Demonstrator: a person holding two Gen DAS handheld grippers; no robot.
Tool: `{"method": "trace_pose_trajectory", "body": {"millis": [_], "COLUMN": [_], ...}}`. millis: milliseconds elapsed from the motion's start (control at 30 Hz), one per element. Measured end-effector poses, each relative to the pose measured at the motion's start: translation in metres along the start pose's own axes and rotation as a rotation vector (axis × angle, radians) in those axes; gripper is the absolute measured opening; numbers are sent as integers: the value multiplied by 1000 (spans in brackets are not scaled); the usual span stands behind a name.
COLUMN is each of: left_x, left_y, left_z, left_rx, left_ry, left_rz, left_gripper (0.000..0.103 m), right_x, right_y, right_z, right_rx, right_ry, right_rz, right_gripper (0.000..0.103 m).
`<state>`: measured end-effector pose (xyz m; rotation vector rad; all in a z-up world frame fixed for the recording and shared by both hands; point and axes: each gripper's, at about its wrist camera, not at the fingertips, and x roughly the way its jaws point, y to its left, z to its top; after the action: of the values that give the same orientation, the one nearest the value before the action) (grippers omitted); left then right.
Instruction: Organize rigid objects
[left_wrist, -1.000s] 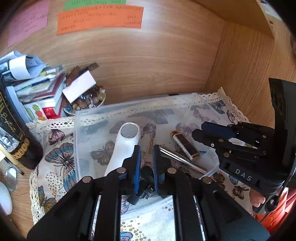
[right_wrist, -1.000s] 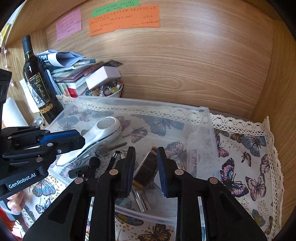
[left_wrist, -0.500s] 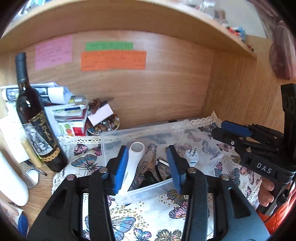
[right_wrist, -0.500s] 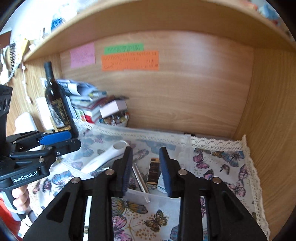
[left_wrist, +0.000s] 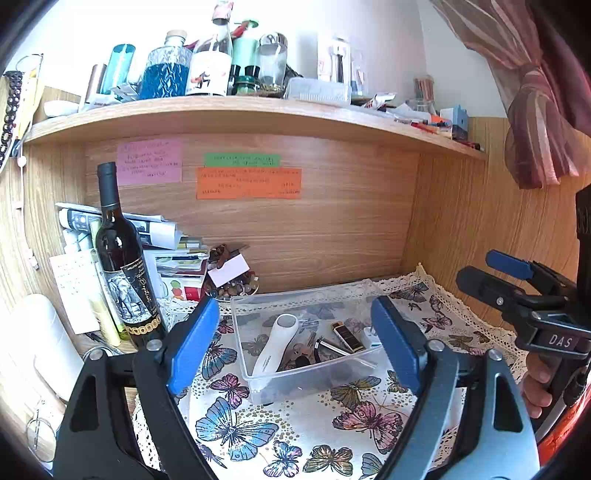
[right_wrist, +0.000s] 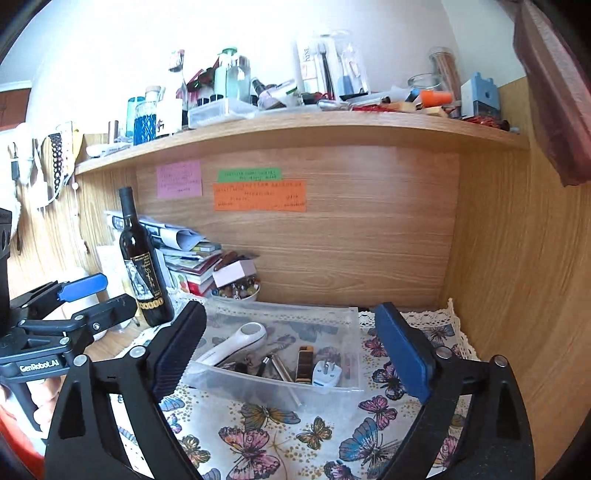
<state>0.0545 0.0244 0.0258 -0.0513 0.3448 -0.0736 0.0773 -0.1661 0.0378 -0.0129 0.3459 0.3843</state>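
A clear plastic box (left_wrist: 258, 384) (right_wrist: 343, 321) stands on the butterfly cloth in the desk alcove. Inside lie a white handheld device (left_wrist: 276, 345) (right_wrist: 236, 341), a black and gold lighter (left_wrist: 347, 336) (right_wrist: 304, 363), a metal rod (left_wrist: 334, 349) (right_wrist: 280, 367), a white plug (right_wrist: 326, 374) (left_wrist: 369, 336) and dark keys (left_wrist: 301, 360). My left gripper (left_wrist: 295, 347) is wide open and empty, held back in front of the box. My right gripper (right_wrist: 291, 360) is wide open and empty, also back from the box. Each gripper shows in the other's view, the right (left_wrist: 517, 291) and the left (right_wrist: 74, 302).
A wine bottle (left_wrist: 123, 266) (right_wrist: 142, 266) stands left of the box beside a stack of papers and books (left_wrist: 170, 254). A bowl of beads (left_wrist: 232, 288) sits behind the box. The wooden side wall (left_wrist: 480, 240) closes the right. A cluttered shelf (left_wrist: 240, 114) hangs above.
Both grippers have opened wide and pulled up and back out of the box. The dark keys the left one was closed over now lie in the box.
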Motion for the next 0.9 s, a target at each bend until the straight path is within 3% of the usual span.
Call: {"method": "trace_pose_trajectory", "body": {"millis": [900], "left_x": [-20], "left_y": [-13], "left_z": [0], "left_rx": [12], "left_ry": [-48], "left_rz": [-11], "left_gripper": [94], "right_x": [-20], "right_y": [5], "right_z": [-9], "right_rx": [6], "right_ry": [-18], "right_rz": [6], "right_gripper": [102]}}
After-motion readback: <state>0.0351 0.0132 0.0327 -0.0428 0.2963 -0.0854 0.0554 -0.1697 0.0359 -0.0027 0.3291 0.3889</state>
